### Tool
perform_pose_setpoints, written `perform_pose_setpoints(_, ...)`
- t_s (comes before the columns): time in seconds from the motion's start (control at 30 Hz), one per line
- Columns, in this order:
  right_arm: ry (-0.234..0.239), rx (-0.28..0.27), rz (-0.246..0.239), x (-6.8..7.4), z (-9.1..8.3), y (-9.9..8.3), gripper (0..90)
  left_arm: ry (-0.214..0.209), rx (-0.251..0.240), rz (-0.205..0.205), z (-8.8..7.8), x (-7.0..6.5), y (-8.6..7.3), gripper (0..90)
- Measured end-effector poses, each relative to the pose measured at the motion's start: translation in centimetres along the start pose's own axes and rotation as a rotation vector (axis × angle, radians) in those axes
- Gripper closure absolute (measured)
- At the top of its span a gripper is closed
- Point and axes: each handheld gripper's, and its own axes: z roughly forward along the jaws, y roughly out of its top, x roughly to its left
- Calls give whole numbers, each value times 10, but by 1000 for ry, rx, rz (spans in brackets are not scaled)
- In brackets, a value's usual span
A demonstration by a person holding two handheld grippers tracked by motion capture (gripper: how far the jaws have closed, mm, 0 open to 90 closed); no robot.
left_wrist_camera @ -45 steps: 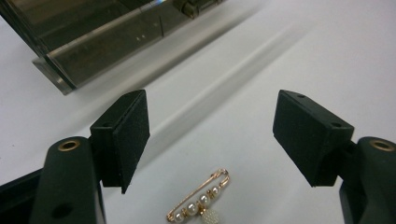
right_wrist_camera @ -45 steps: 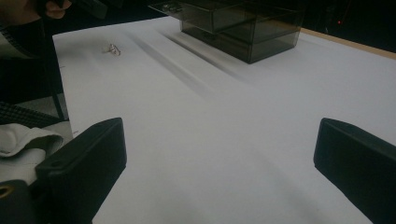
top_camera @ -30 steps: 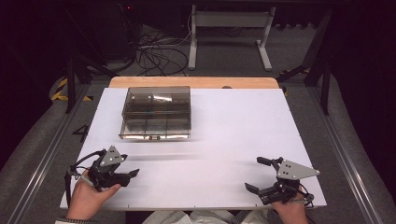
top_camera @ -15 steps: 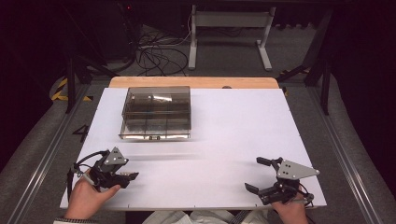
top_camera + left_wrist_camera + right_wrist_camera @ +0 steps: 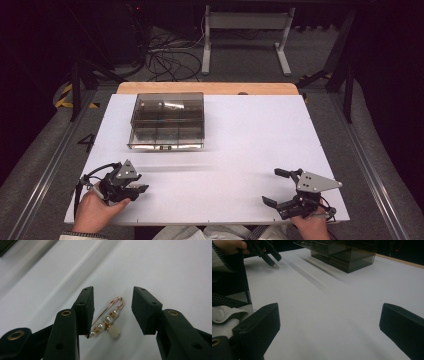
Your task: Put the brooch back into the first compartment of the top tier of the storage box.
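A gold safety-pin brooch (image 5: 107,320) with three pearls and a beaded pendant lies flat on the white table. My left gripper (image 5: 113,291) points down over it with a jaw on each side. The jaws have just been closing; the left pad stands right at the pin's lower end and the right pad is still apart from it. From above, the left gripper (image 5: 142,189) is near the table's front left corner. My right gripper (image 5: 270,186) rests near the front right, wide open with bare table between its jaws (image 5: 329,315).
A smoky transparent compartment box (image 5: 167,120) stands at the back left of the white table (image 5: 250,140), also seen from the right gripper (image 5: 344,255). A wooden strip (image 5: 210,88) runs along the far edge. Cables and a stand's legs lie on the floor beyond.
The left gripper's jaws have drawn closer together and the left hand has shifted slightly. The right gripper has not moved.
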Motion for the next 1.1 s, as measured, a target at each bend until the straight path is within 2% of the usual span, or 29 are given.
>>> perform_pose_setpoints(0.43, 6, 6, 6, -2, 2, -1, 40, -10, 45, 41, 9, -1, 0, 671)
perform_pose_setpoints(0.57, 8, 3, 10, -2, 2, -1, 40, -26, 48, 29, 9, 2, 0, 681)
perform_pose_setpoints(0.73, 21, 1, 13, -2, 2, -1, 40, -68, 41, 10, 10, 5, -1, 734)
perform_pose_setpoints(0.8, 23, 0, 13, -2, 2, -1, 40, -58, 45, 11, 10, 5, -1, 772)
perform_pose_setpoints(0.83, 23, 0, 12, -2, 2, -1, 40, -55, 47, 11, 10, 5, -1, 833)
perform_pose_setpoints(1.1, 26, 2, 10, -2, 2, -1, 40, -48, 60, 9, 10, 3, 1, 840)
